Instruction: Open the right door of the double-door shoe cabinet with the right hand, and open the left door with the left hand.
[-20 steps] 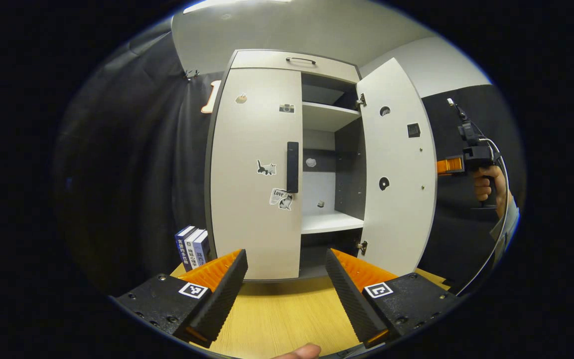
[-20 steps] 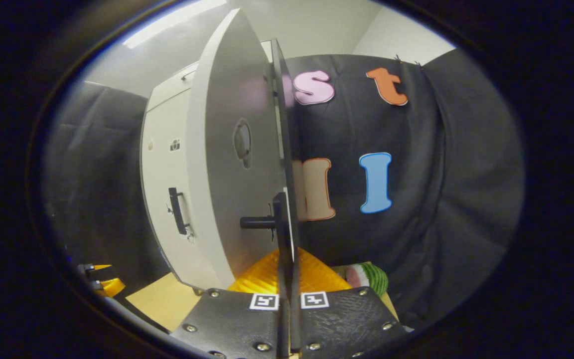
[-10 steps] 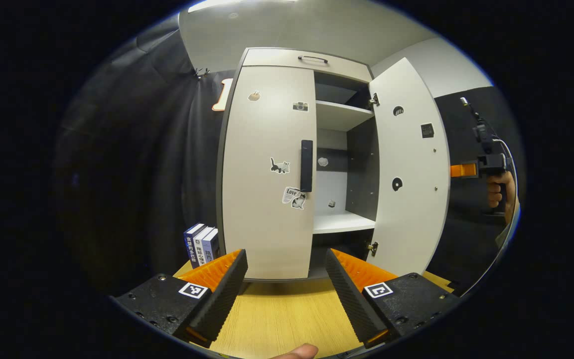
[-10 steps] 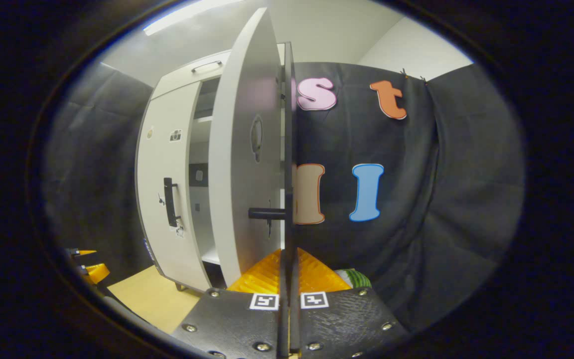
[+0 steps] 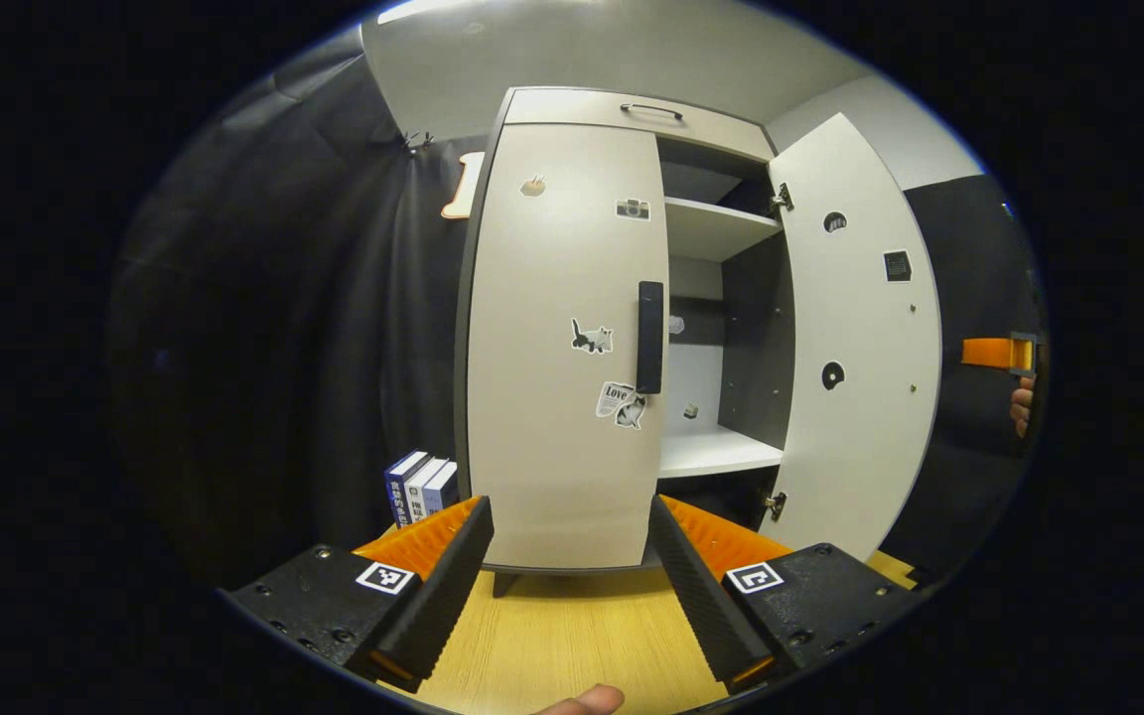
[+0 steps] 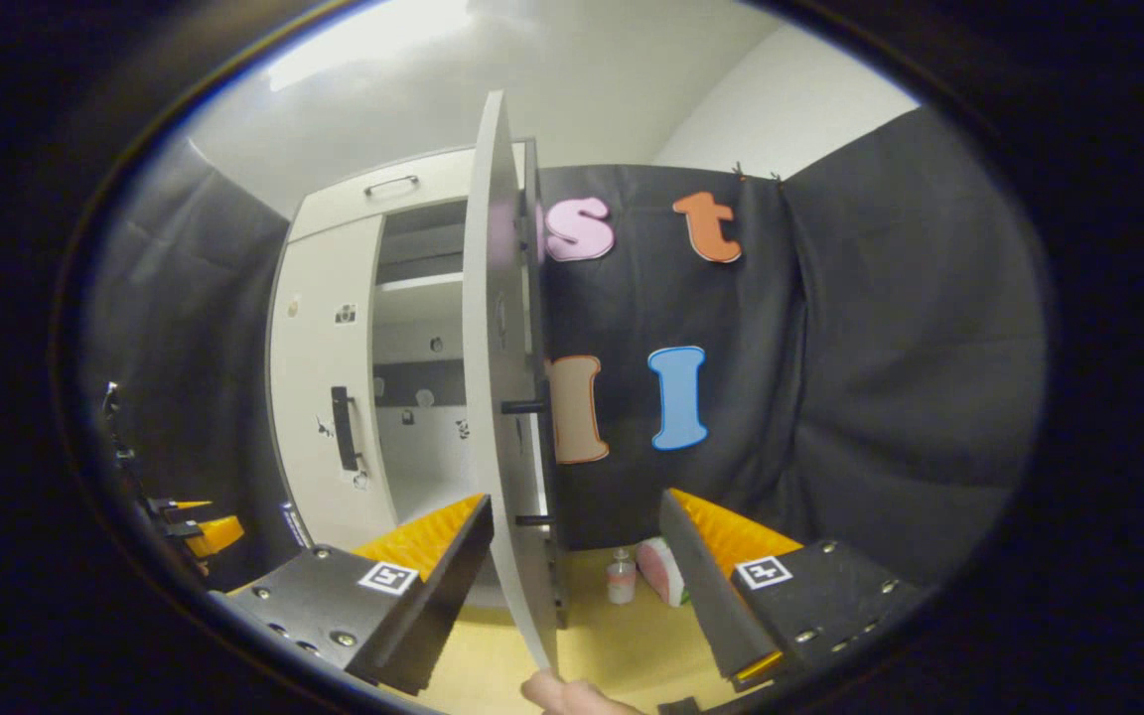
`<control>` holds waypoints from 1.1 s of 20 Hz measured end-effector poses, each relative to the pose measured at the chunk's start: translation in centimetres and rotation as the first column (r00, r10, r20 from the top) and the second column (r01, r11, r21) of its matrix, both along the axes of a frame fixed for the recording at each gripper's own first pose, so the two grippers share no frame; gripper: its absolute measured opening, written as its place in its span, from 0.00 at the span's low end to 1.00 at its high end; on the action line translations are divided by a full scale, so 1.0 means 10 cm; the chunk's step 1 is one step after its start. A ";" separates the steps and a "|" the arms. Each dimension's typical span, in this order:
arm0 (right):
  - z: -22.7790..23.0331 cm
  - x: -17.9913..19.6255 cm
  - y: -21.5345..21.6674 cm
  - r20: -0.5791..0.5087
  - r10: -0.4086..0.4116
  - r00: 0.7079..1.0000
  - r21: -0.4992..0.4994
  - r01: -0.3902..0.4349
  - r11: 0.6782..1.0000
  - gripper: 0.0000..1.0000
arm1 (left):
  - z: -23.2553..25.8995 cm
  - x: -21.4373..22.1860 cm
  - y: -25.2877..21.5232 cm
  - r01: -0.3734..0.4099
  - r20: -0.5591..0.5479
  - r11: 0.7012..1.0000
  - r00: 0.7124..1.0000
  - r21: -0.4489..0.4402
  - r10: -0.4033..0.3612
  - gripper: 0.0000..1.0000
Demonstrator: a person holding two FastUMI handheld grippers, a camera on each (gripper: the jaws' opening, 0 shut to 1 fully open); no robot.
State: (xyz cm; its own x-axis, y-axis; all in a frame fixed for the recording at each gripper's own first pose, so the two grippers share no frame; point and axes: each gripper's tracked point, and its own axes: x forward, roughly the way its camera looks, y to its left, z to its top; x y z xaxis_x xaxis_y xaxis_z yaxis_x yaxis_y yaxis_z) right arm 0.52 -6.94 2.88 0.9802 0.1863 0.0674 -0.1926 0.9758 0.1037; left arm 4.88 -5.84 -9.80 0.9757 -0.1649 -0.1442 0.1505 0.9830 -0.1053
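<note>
In the left gripper view the shoe cabinet's left door (image 5: pixel 562 338) is closed, its black handle (image 5: pixel 649 338) upright at the inner edge. The right door (image 5: pixel 860 348) stands swung wide, baring white shelves (image 5: pixel 716 452). My left gripper (image 5: pixel 567 576) is open, low over the table and well short of the left door. In the right gripper view the right door (image 6: pixel 502 397) is edge-on, its handle (image 6: pixel 537 462) on the far face. My right gripper (image 6: pixel 572 576) is open with the door's edge between its spread fingers, neither touching it. The left door's handle (image 6: pixel 342 427) shows beyond.
The cabinet stands on a wooden table (image 5: pixel 572 636). Three books (image 5: pixel 423 487) lean at its left side. A small bottle (image 6: pixel 619 576) and a watermelon-slice toy (image 6: pixel 659 571) sit behind the open door. The right gripper (image 5: pixel 994 353) and a hand (image 5: pixel 1021 407) show past the open door.
My right gripper has opened, let go of the right door's handle and drawn back. The right door has swung wider. The left gripper view has shifted, so the cabinet sits further right.
</note>
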 end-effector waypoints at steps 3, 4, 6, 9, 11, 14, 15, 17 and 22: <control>0.04 -0.34 0.03 0.048 0.005 0.999 0.037 -0.007 0.999 0.97 | 0.13 0.15 -0.07 0.013 0.025 1.000 1.000 0.025 -0.013 0.98; 0.01 -0.42 0.01 0.064 0.008 0.998 0.033 -0.010 0.999 0.97 | 0.16 0.20 -0.10 0.019 0.029 1.000 0.999 0.024 -0.020 0.98; -0.09 -0.57 0.10 0.063 0.009 0.998 0.008 -0.009 1.000 1.00 | 0.23 0.30 -0.16 0.030 0.017 0.999 0.999 0.017 -0.030 0.98; -0.27 -0.76 0.27 0.045 0.011 0.999 -0.056 -0.009 0.998 1.00 | 0.46 0.50 -0.26 0.036 0.043 0.999 0.998 0.018 -0.037 0.98; -0.37 -0.85 0.47 0.037 0.035 0.999 -0.101 -0.031 0.994 1.00 | 0.59 0.65 -0.35 0.037 0.059 0.999 0.998 0.024 -0.038 0.98; -0.53 -1.03 0.84 0.009 0.099 0.995 -0.115 -0.098 0.989 1.00 | 0.71 0.91 -0.55 0.056 0.062 0.998 0.996 0.014 -0.057 0.98; -0.57 -1.09 0.93 0.004 0.121 0.993 -0.109 -0.120 0.987 0.98 | 0.73 1.02 -0.64 0.069 0.052 0.998 0.996 0.008 -0.070 0.98; -0.65 -1.19 1.06 -0.004 0.153 0.988 -0.083 -0.153 0.985 0.98 | 0.75 1.22 -0.76 0.088 0.034 0.996 0.995 0.008 -0.089 0.98; -0.85 -1.41 1.23 -0.026 0.218 0.976 -0.023 -0.219 0.976 1.00 | 0.66 1.82 -0.78 0.023 0.003 1.000 1.000 0.010 -0.023 0.97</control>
